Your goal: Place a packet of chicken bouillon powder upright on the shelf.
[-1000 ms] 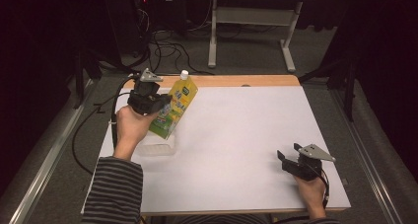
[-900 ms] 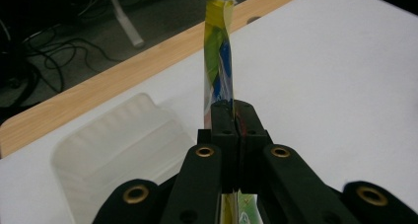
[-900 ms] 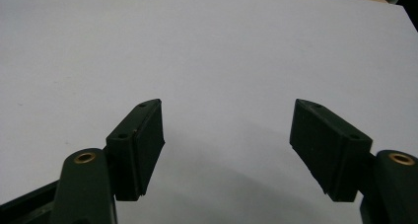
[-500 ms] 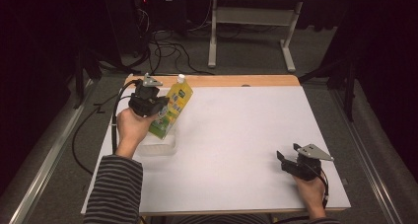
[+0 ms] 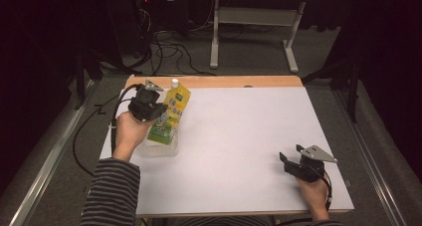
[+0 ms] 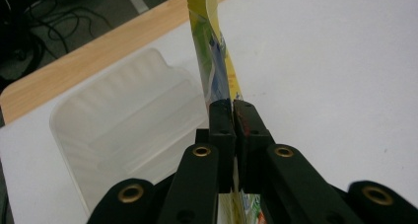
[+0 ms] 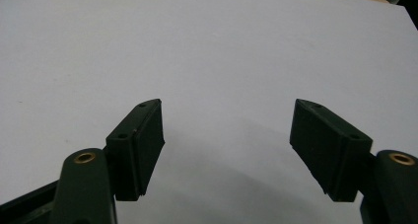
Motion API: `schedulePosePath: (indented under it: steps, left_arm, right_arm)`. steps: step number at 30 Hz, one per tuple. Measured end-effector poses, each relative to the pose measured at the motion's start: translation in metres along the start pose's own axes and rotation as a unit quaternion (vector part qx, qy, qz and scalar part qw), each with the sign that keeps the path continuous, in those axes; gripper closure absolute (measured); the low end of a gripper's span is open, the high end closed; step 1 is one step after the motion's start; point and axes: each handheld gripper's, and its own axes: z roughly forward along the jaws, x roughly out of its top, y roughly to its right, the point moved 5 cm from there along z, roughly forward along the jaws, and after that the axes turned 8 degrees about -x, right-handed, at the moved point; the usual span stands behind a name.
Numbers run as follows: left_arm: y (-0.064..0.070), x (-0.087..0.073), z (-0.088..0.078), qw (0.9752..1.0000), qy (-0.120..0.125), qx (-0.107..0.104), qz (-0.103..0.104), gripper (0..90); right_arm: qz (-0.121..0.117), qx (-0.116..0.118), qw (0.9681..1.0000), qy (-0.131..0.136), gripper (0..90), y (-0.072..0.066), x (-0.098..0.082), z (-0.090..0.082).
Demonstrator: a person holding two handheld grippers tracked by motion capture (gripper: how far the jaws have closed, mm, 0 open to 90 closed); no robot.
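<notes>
Two grippers were in use at the white tabletop (image 5: 239, 151). Toward the left of the high view, the left gripper (image 5: 158, 114) was clamped on a yellow-and-green drink pouch (image 5: 171, 114) with a white cap at its top. In the left gripper view the left gripper's black jaws stood almost together at the centre of the frame, pinching the thin flat edge of the drink pouch (image 6: 213, 61), which rose from between them toward the top of the picture. The jaws had just been easing a little wider, yet the pouch was between them and the pads pressed on it. In the high view the pouch leaned, its cap toward the tabletop's far wooden edge (image 5: 234, 81), and its lower end was at or inside a clear plastic tub (image 5: 158, 149) that sat near the tabletop's left edge; whether the pouch touched the tub's floor could not be told. The tub (image 6: 123, 120) filled the left half of the left gripper view, just beside the jaws.

At the lower right of the high view, the right gripper (image 5: 291, 161) was held by a hand low over the tabletop, well apart from the pouch and tub. In the right gripper view its jaws stood wide apart with nothing between them, bare white tabletop (image 7: 212, 51) beyond.
</notes>
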Motion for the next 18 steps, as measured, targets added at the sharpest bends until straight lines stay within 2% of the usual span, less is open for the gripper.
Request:
schedulePosePath:
  steps: [1, 5, 9, 14, 15, 18]
  left_arm:
    - [-0.001, -0.001, 0.002, 1.0, -0.004, -0.001, -0.004, 83.3]
    - [-0.001, 0.001, 0.006, 0.9999, -0.004, -0.007, -0.013, 81.4]
    - [-0.002, 0.002, 0.015, 0.9995, -0.025, -0.005, -0.02, 77.6]
    - [-0.005, 0.0, 0.028, 0.9976, -0.056, -0.005, -0.04, 78.1]
    - [-0.005, -0.001, 0.031, 0.9965, -0.066, -0.011, -0.052, 81.4]
    - [-0.006, -0.001, 0.032, 0.9958, -0.068, -0.014, -0.06, 84.1]
  right_arm:
    - [0.0, 0.0, 1.0, 0.0, 29.5, 0.0, 0.0, 0.0]
    - [-0.003, 0.001, 1.0, 0.001, 29.5, 0.0, 0.0, 0.0]
    - [-0.001, 0.0, 1.0, -0.001, 29.5, 0.0, 0.0, 0.0]
    - [-0.002, 0.0, 1.0, -0.001, 29.5, 0.0, 0.0, 0.0]
    - [-0.002, 0.0, 1.0, -0.001, 29.5, 0.0, 0.0, 0.0]
    - [-0.001, 0.0, 1.0, -0.001, 29.5, 0.0, 0.0, 0.0]
